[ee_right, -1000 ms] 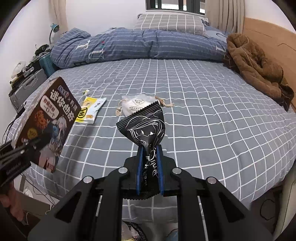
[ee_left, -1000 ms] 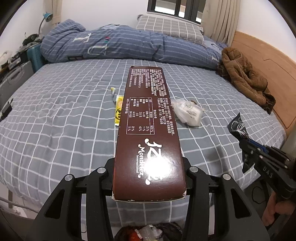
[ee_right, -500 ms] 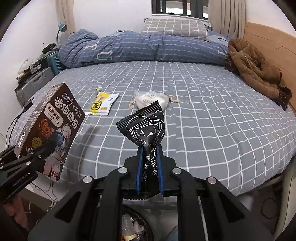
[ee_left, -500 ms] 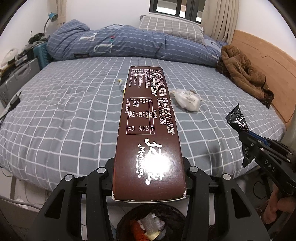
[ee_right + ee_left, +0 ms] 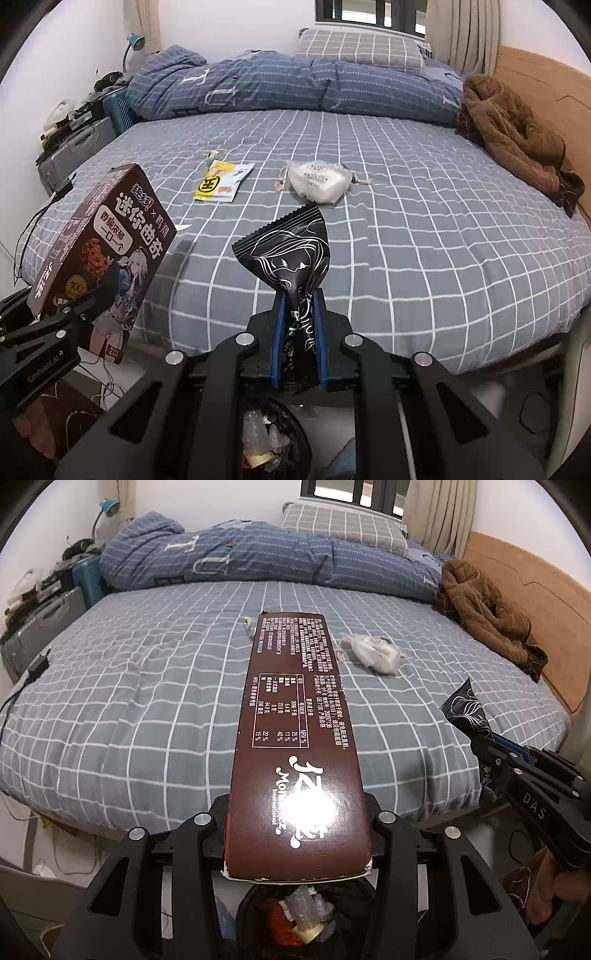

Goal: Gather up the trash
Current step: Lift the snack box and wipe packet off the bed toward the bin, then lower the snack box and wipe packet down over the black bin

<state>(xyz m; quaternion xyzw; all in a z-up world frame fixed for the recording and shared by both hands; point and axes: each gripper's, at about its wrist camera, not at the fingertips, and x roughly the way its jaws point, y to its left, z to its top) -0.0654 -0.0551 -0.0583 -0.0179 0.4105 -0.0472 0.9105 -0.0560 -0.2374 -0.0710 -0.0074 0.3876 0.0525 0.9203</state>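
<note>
Grey checked bedsheet [image 5: 147, 709] fills most of the left wrist view, soft and slightly wrinkled, its near edge rounding down to the floor. Held in the left claw [image 5: 297, 823] is a long brown cardboard cookie box [image 5: 295, 746], flat and glossy, with white print; both fingers press on its sides. Below its near end stands a round black trash bin [image 5: 255, 915] with crumpled plastic inside. On the bed behind the box lies a white face mask [image 5: 376, 651], soft and folded. At the right side the right claw [image 5: 491, 746] holds a black crinkled wrapper [image 5: 467, 710] over the edge of the bed.

Seen from the right wrist, the same bed reaches to a wooden headboard [image 5: 546, 85], with a rumpled blue duvet [image 5: 277, 88] and a brown fleecy jacket [image 5: 517, 140] at the far side. The right claw is closed on the wrapper between its blue pads [image 5: 319, 332]; the zigzag top edge of the wrapper stands up. A flat yellow snack packet [image 5: 223, 181] and the mask lie apart on the sheet, with open sheet around them. At the left, the left claw carries the box tilted. The bin shows partly at the bottom, between the claw arms.
</note>
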